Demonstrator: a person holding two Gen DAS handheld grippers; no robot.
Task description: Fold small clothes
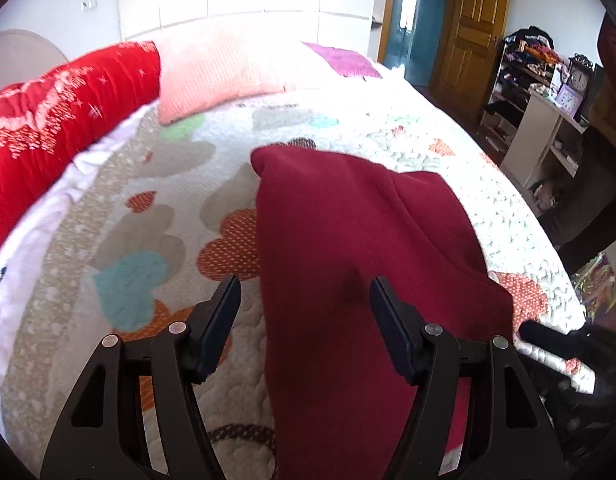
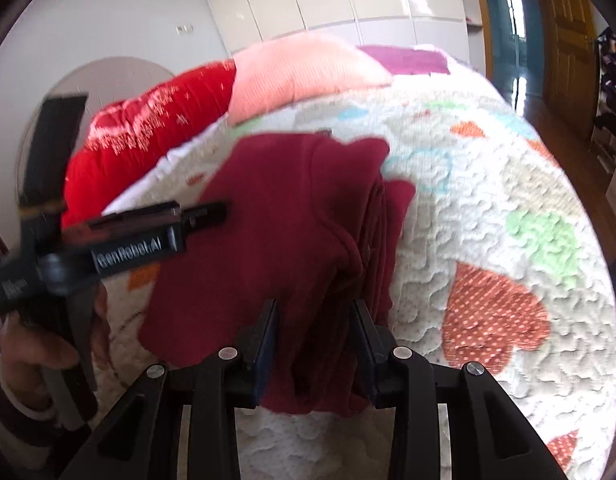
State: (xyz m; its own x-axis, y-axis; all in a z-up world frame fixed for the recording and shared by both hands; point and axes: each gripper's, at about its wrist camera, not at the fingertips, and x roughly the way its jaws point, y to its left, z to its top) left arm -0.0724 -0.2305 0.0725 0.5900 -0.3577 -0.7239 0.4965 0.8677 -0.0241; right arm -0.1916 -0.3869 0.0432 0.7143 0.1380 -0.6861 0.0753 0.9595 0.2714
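A dark red garment [image 1: 347, 240] lies folded on the heart-patterned quilt [image 1: 156, 208]. My left gripper [image 1: 306, 292] is open above its near left part, the left finger over the quilt and the right finger over the cloth. In the right wrist view the same garment [image 2: 276, 232] lies in layers, with a folded stack along its right side. My right gripper [image 2: 313, 316] is open with the garment's near edge between its jaws. The left gripper [image 2: 204, 212] also shows there from the side, over the garment's left edge.
A red blanket [image 1: 56, 120], a pink pillow [image 1: 220, 76] and a purple cloth [image 1: 343, 60] lie at the bed's far end. A white shelf [image 1: 539, 128] with clutter and a clock stands right of the bed, near a wooden door [image 1: 475, 28].
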